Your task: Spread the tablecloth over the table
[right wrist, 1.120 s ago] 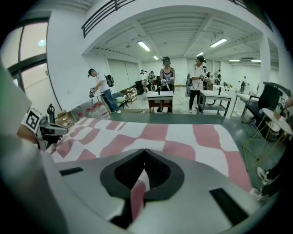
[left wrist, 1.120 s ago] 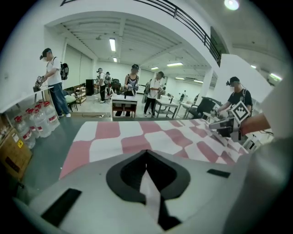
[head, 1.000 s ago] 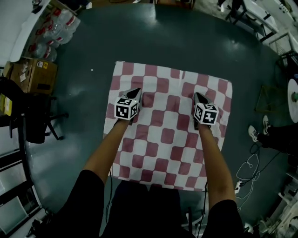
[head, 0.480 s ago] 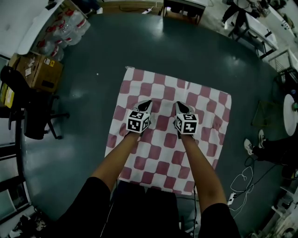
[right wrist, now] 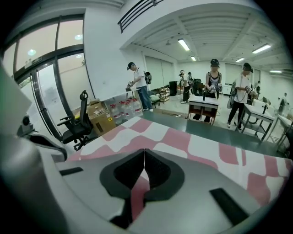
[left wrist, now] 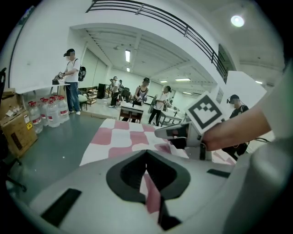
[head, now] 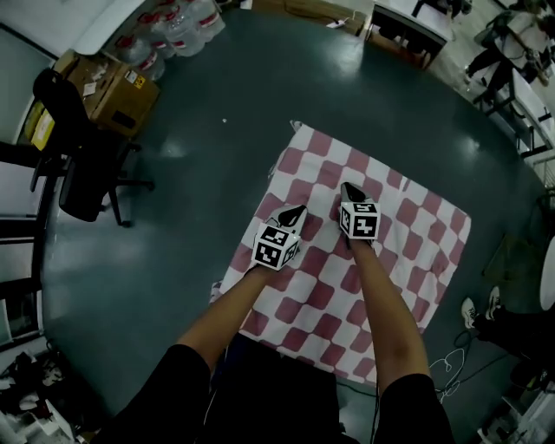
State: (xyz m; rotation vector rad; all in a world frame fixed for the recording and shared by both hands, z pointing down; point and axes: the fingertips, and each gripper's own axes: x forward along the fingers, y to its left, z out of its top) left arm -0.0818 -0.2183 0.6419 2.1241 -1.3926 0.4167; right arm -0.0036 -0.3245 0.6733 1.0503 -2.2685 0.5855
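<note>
- A black chair [head: 82, 165] stands on the floor [head: 217, 173] well left of the tablecloth [head: 408, 234]. Boxes [head: 113, 82] and water bottles [head: 169, 26] sit farther off, past the tablecloth's far-left corner.
- The tablecloth, checked red and white, lies spread flat in front of the person. Its far-left corner points toward the bottles.
- The left gripper [head: 301, 208] is over the left half of the tablecloth, its marker cube facing up and its tip aimed toward the far side.
- In the left gripper view, its jaws are closed tip to tip. Nothing is caught between them, and red checks show through the gap below the tips.
- The right gripper [head: 347, 186] is just beside the left one, near the tablecloth's middle and a little farther from the person.
- In the right gripper view, its jaws also meet at the tips and hold nothing, with the tablecloth stretching away beneath them.
- Beyond the tablecloth's far edge in that view stands a small desk [right wrist: 206, 107], with several people around it.
</note>
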